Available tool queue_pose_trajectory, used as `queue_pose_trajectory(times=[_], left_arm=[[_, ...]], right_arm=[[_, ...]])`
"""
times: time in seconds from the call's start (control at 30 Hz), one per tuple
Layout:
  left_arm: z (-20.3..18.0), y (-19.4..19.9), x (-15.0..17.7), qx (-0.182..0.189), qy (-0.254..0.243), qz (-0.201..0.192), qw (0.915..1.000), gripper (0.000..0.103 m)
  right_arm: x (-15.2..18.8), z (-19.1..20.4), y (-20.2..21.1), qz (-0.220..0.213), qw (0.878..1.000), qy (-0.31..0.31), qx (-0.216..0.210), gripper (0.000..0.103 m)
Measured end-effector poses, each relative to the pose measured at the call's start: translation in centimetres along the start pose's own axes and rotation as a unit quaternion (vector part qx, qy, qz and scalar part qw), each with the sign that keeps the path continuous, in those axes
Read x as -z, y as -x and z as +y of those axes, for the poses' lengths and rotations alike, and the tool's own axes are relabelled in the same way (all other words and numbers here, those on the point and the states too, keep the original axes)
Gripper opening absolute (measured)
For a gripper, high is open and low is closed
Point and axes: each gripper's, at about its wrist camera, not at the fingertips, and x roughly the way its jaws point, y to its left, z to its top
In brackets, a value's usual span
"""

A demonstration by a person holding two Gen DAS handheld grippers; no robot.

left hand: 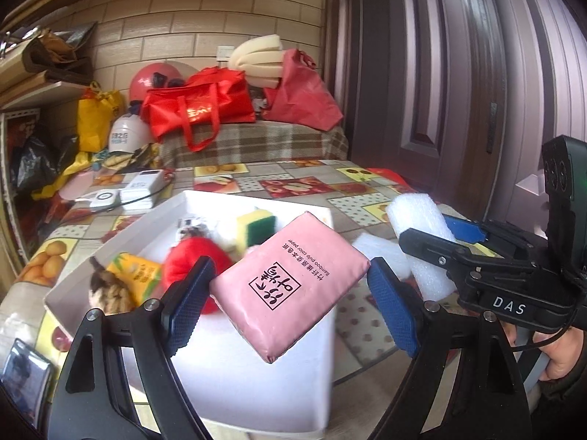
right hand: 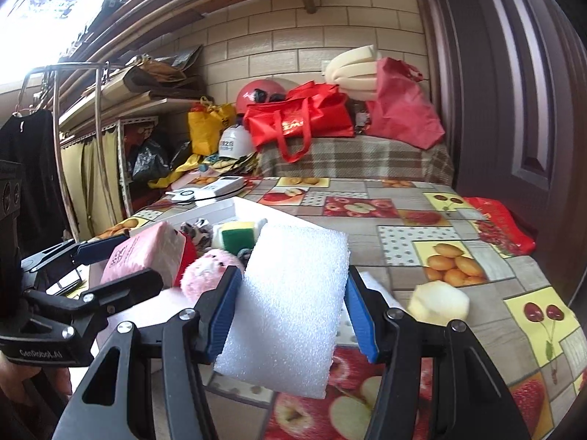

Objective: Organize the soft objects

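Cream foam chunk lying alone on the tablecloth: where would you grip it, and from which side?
Grip the cream foam chunk across its two opposite flat facets, coming from above. It lies low on the fruit-print tablecloth with open cloth around it, and its faceted sides probably give the pads parallel faces; being soft, it should compress a little.

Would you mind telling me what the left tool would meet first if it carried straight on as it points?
Probably the white box; it lies right ahead, though depth is unclear.

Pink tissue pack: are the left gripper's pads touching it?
Touching. In the left wrist view both blue pads of the left gripper press the pink tissue pack's opposite edges, holding it above the white box.
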Motion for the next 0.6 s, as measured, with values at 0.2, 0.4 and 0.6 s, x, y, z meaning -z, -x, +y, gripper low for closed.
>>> queue_pose_trajectory(times=[0.2, 0.4, 0.6], left_arm=[[3.5, 0.5, 0.4, -0.049, 0.033, 0.004, 0.9982, 0.086], [4.7, 0.2, 0.8, -0.07, 0.047, 0.016, 0.9964, 0.086], [5.4, -0.1, 0.8, -0.076, 0.05, 0.019, 0.9957, 0.086]], right_arm=[[-0.1, 1.6, -1.4, 0.012, 1.0, 0.004, -0.026, 0.056], [-0.1, 4.2, -3.1, 0.021, 0.998, 0.031, -0.046, 0.056], [-0.3, 5.8, -3.5, 0.017, 0.997, 0.054, -0.056, 0.057]])
